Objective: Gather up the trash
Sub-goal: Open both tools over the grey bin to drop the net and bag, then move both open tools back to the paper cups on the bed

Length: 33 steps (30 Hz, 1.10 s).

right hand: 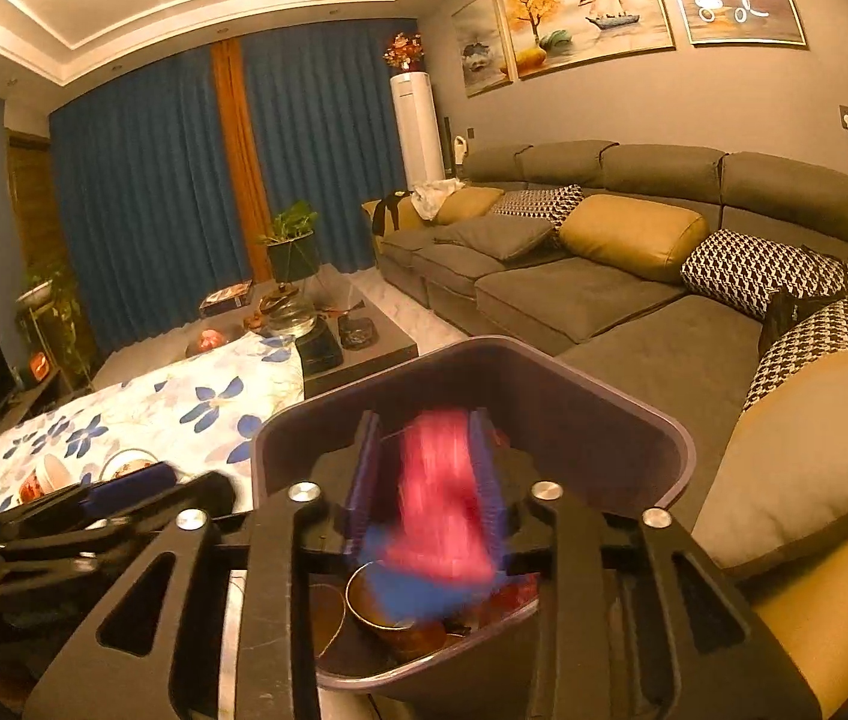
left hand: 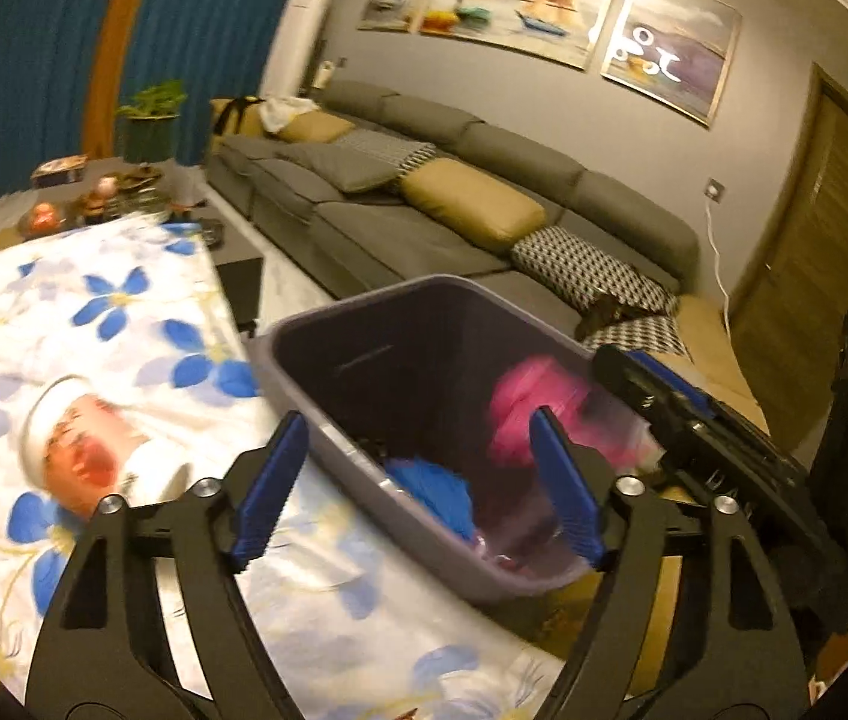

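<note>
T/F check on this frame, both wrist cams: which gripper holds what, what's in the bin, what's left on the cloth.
1. The right gripper grips a pink item over the bin. True.
2. The left gripper holds a blue item. False: open, holding nothing.
3. The bin is empty. False: a blue item and more lie inside.
4. A cup lies on the floral cloth. True.

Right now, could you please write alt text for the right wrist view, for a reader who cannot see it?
The right gripper holds a blurred pink item between its fingers over an open grey bin that already contains a cup. To the left is a floral tablecloth; behind, a grey sofa and blue curtains.
</note>
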### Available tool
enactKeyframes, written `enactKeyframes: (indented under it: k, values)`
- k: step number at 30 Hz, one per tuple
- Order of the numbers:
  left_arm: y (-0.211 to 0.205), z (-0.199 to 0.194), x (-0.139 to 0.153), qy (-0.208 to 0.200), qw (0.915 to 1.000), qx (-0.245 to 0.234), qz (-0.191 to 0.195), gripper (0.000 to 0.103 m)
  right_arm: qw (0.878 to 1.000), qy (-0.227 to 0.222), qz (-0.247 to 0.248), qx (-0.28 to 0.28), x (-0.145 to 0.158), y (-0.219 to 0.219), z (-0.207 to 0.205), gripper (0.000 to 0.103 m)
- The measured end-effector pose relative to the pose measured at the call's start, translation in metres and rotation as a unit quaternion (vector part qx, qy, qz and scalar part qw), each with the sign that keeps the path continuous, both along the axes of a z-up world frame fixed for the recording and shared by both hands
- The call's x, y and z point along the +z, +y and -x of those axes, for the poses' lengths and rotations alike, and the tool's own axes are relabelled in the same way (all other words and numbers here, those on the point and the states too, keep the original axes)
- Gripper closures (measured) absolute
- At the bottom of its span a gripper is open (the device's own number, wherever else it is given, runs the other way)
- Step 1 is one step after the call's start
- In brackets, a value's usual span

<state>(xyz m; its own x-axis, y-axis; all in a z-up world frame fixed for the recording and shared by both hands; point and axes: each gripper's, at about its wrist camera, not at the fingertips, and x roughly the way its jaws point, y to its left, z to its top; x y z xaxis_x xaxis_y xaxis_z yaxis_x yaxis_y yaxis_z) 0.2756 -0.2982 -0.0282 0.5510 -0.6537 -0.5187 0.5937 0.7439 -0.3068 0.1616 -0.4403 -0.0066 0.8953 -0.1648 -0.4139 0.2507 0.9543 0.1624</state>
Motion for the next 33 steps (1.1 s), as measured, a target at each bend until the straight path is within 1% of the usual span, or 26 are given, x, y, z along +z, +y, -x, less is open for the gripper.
enactKeyframes:
  k: [1,2,4,6,7,9,11,13,15,16,19,25,28,33]
  values:
    - [0.005,0.001,0.0,-0.002,1.0,0.008,-0.003,0.023,1.0,-0.001,0.0,-0.004,0.001,-0.001,0.0,0.06]
    - [0.012,0.004,0.002,-0.009,0.9998,0.019,-0.006,0.023,1.0,-0.002,0.001,-0.006,0.002,-0.001,0.002,0.055]
    - [0.031,0.011,0.006,-0.031,0.9985,0.043,-0.013,0.018,1.0,-0.006,0.002,-0.01,0.004,-0.001,0.004,0.05]
    - [0.045,0.02,0.012,-0.055,0.9958,0.069,-0.025,0.015,1.0,-0.01,0.0,-0.009,0.005,0.002,0.008,0.04]
    - [0.055,0.024,0.014,-0.066,0.9939,0.083,-0.028,0.013,1.0,-0.013,-0.001,-0.008,0.006,0.005,0.011,0.038]
    - [0.079,0.033,0.018,-0.085,0.9894,0.112,-0.037,0.012,1.0,-0.016,-0.001,0.0,0.006,0.014,0.016,0.03]
    - [0.106,0.038,0.018,-0.097,0.9832,0.147,-0.048,0.012,1.0,-0.018,-0.001,0.009,0.005,0.024,0.017,0.026]
    - [0.129,0.041,0.019,-0.103,0.9775,0.174,-0.059,0.01,1.0,-0.014,0.0,0.028,0.003,0.04,0.016,0.024]
    - [0.15,0.045,0.02,-0.107,0.9717,0.199,-0.068,0.01,0.999,-0.009,0.003,0.045,0.002,0.056,0.012,0.019]
    - [0.161,0.045,0.02,-0.107,0.9688,0.212,-0.071,0.009,0.998,-0.006,0.006,0.056,0.001,0.068,0.009,0.018]
    - [0.199,0.044,0.016,-0.087,0.9613,0.252,-0.071,0.009,0.996,0.005,0.013,0.083,-0.004,0.096,0.0,0.017]
    - [0.246,0.047,0.006,-0.071,0.9504,0.294,-0.07,0.009,0.991,0.032,0.029,0.123,-0.012,0.15,-0.023,0.015]
    - [0.264,0.048,0.003,-0.065,0.9456,0.312,-0.068,0.009,0.99,0.043,0.027,0.128,-0.017,0.165,-0.032,0.015]
    - [0.285,0.047,0.002,-0.058,0.9422,0.325,-0.058,0.009,0.991,0.055,0.028,0.119,-0.021,0.183,-0.048,0.013]
